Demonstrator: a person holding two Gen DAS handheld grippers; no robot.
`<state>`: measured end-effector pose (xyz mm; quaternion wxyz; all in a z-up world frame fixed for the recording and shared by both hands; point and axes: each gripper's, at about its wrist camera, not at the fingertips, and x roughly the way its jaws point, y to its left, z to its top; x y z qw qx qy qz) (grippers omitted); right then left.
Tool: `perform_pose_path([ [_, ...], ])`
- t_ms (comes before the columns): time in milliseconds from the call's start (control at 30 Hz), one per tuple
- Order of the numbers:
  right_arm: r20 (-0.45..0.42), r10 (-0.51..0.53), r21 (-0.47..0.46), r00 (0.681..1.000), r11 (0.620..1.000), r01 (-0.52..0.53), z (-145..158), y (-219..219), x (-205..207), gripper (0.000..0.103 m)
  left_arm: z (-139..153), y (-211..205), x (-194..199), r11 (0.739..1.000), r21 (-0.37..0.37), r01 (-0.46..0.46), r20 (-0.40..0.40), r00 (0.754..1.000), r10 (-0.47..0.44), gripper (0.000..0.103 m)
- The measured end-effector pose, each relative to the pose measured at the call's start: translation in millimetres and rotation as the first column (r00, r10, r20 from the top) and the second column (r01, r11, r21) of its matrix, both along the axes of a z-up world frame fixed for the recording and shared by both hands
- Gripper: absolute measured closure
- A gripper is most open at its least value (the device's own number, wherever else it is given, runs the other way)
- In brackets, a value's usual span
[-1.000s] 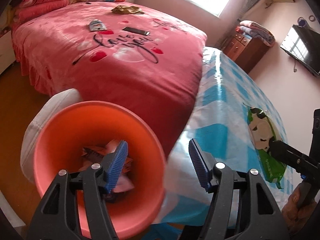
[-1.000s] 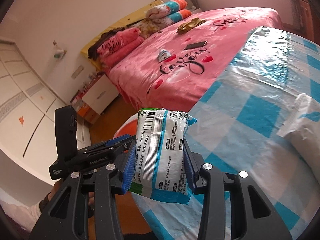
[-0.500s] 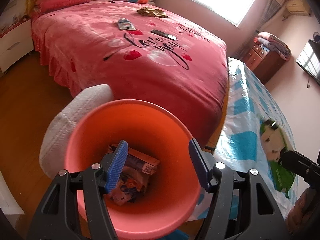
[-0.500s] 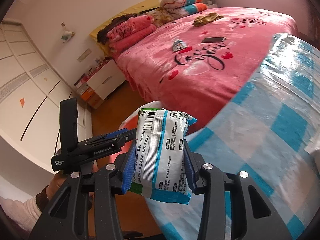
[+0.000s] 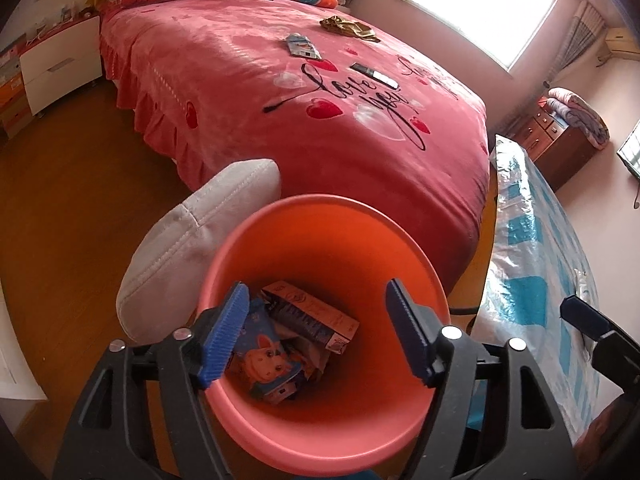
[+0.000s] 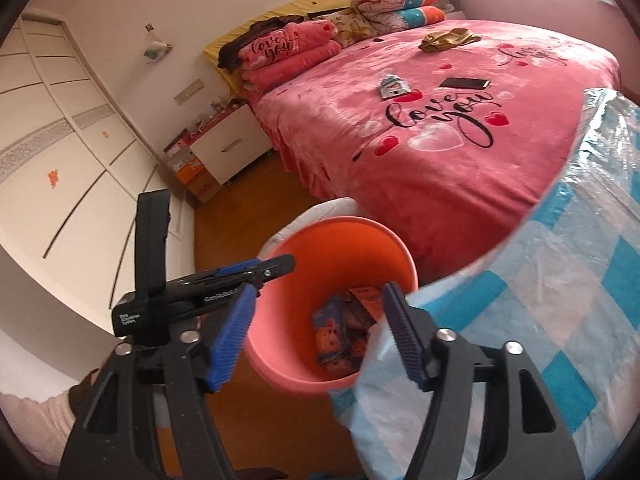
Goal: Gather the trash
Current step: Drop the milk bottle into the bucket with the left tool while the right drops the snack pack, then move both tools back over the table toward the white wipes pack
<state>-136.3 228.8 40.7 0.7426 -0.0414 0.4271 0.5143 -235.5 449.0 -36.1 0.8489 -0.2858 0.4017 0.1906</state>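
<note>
Room: a bedroom; a pink bedspread [image 5: 280, 92] is seen behind an orange bin [image 5: 320, 420] on the wood floor.
Trash: wrappers [image 5: 272, 356] and a small carton [image 5: 312, 316] are seen inside the bin.
Left gripper [image 5: 316, 336]: jaws opening, nothing between them, held over the bin.
Right gripper [image 6: 316, 340]: jaws opening, nothing between them.

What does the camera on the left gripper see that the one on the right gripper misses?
Only the left wrist view shows the wooden dresser and the TV edge. Only the right wrist view shows the white wardrobe and the left gripper from the side. Both show the orange bin with wrappers inside, the pink bed and the phone.
</note>
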Motion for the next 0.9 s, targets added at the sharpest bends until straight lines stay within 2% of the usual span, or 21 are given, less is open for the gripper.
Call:
perform_pose_path([
  [267,0.017,-0.087,-0.016,0.996,0.996,0.088,-5,-23,10,0.013,2,-9,7,1.0,0.004,0.016,-0.005,1.0,-0.016,0.024],
  [500,0.016,-0.13,-0.013,0.991,0.991,0.13,-7,-42,14,0.013,8,-25,17,0.999,0.018,0.049,-0.01,0.999,-0.049,0.019],
  [800,0.041,-0.186,-0.012,0.982,0.982,0.186,-6,-73,17,0.013,27,-57,35,0.989,0.086,0.116,-0.022,0.993,-0.115,0.016],
  [900,0.053,-0.209,-0.011,0.976,0.978,0.21,-5,-84,17,0.009,32,-68,41,0.984,0.107,0.139,-0.029,0.99,-0.137,0.015],
])
